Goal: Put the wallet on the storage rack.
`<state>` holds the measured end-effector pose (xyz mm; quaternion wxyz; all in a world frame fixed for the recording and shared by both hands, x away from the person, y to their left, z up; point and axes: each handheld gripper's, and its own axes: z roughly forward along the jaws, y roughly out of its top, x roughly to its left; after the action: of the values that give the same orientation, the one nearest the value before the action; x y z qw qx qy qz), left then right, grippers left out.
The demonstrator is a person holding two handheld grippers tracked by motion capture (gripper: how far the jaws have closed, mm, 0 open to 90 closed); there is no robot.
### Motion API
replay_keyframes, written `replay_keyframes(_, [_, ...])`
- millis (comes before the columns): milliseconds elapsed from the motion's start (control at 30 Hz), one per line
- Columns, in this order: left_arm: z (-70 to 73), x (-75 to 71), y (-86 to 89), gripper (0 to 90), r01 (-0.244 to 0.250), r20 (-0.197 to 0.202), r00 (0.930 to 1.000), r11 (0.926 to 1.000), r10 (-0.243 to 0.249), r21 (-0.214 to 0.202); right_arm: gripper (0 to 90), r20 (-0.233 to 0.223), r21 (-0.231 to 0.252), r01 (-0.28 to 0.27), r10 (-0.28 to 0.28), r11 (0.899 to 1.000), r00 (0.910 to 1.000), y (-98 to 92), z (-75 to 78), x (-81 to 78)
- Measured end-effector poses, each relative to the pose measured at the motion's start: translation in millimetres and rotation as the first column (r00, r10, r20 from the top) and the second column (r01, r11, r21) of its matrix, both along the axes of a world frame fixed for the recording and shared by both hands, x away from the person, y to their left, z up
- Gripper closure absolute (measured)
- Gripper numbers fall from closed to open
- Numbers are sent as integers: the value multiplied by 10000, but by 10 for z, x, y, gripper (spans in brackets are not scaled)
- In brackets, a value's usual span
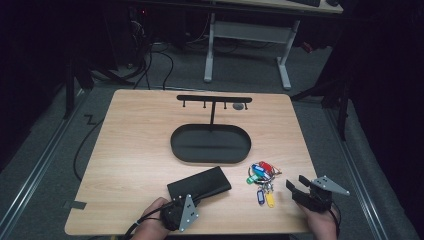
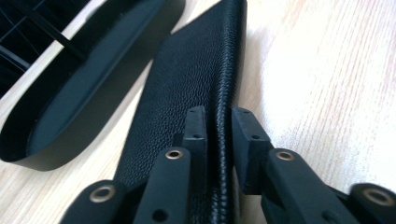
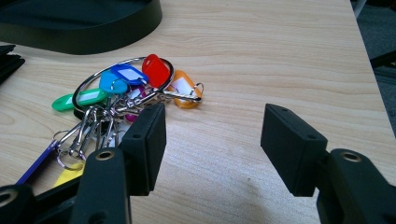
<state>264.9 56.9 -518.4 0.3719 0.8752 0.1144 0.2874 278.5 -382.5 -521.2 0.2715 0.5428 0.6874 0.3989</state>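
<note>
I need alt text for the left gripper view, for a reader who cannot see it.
The left tongs are closed on the edge of a black leather wallet, which lies on a light wooden table. To the left of the wallet stands a black oval tray.

A black oval tray point(image 1: 180, 150) with a hook stand point(image 1: 214, 99) sits mid-table point(image 1: 130, 145), keys point(image 1: 262, 177) nearby.
</note>
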Motion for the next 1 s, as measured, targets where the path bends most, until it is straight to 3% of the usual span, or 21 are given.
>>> replay_keyframes(300, [100, -12, 134, 810, -109, -185, 9998, 9975, 96, -697, 409, 59, 36, -6, 6, 10000, 10000, -9, 13, 2])
replay_keyframes(333, [138, -16, 171, 812, -156, -287, 9995, 9951, 129, -975, 409, 53, 44, 0, 0, 10000, 10000, -5, 14, 3])
replay_keyframes(567, [246, -23, 302, 819, -282, -533, 9984, 9857, 196, -1664, 409, 67, 17, -59, 58, 10000, 10000, -5, 12, 10])
replay_keyframes(800, [326, -36, 373, 823, -300, -662, 9977, 9765, 161, -2136, 409, 33, 74, -42, 42, 10000, 10000, -10, 12, 8])
replay_keyframes(1000, [391, -58, 402, 826, -243, -974, 9952, 9636, -19, -2663, 409, 21, 61, -70, 70, 10000, 10000, -7, 11, 11])
